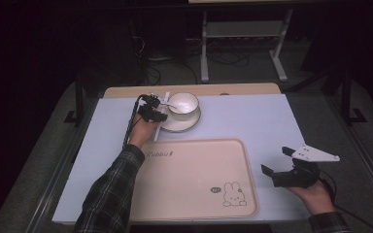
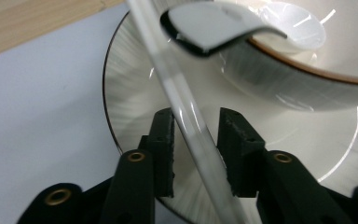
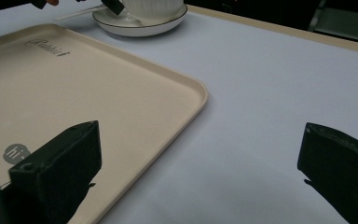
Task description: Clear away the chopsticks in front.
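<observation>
A white cup [image 1: 183,103] stands on a white saucer [image 1: 179,122] at the back of the table, with a white spoon [image 2: 209,28] resting in it. A long clear stick [image 2: 191,130] lies across the saucer's [image 2: 135,93] left rim. My left gripper [image 1: 161,116] is at that rim with its jaws drawn close on the stick [image 1: 158,127]. My right gripper [image 1: 275,160] hovers wide open and holds nothing, just right of the beige rabbit tray [image 1: 194,179]. In the right gripper view, my right gripper [image 3: 200,168] faces the tray's corner [image 3: 186,98], with the cup [image 3: 154,7] far off.
A pale blue-grey cover [image 1: 257,121] spreads over the table. A wooden strip [image 1: 126,91] shows at its back edge. A metal stand [image 1: 243,29] and cables sit on the dark floor behind. The tray is bare inside.
</observation>
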